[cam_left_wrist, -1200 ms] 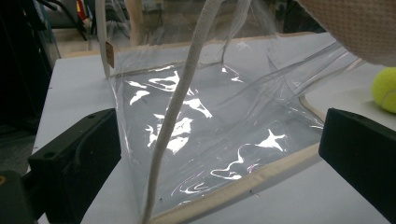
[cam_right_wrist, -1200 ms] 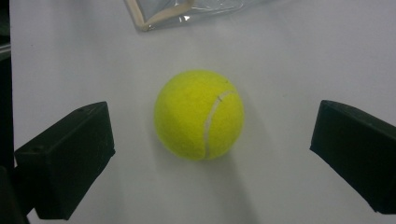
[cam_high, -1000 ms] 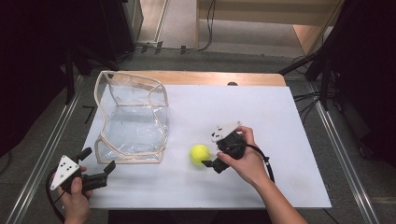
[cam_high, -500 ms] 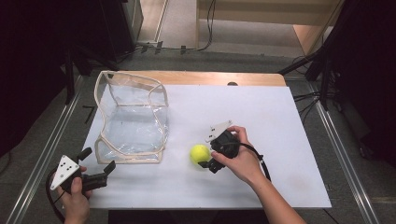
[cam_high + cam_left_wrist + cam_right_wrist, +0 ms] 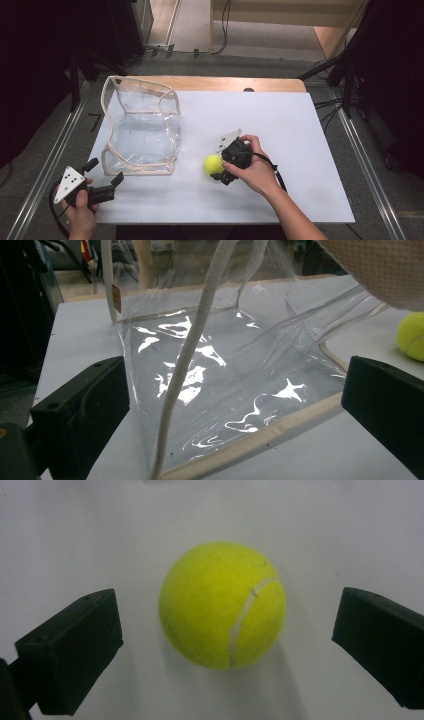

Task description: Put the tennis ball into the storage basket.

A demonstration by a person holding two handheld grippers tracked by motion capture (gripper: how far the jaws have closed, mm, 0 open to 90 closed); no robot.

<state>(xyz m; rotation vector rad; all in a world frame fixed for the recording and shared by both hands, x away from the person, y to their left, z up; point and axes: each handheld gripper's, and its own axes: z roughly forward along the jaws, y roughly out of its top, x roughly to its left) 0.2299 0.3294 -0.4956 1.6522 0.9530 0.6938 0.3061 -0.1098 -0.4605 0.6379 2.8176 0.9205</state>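
White tabletop [image 5: 280, 125]; right gripper [image 5: 227, 630] wide open around fuzzy yellow tennis ball [image 5: 222, 605], which might roll if nudged. Left gripper [image 5: 225, 415] open too.

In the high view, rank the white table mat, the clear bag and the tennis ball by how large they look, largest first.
1. white table mat, which spreads across most of the tabletop.
2. clear bag, standing on the mat's left part.
3. tennis ball, plainly the smallest, lying at the jaws of the right gripper.

black grippers [image 5: 102, 192], 2 blocky jaws each, grey dotted plates.
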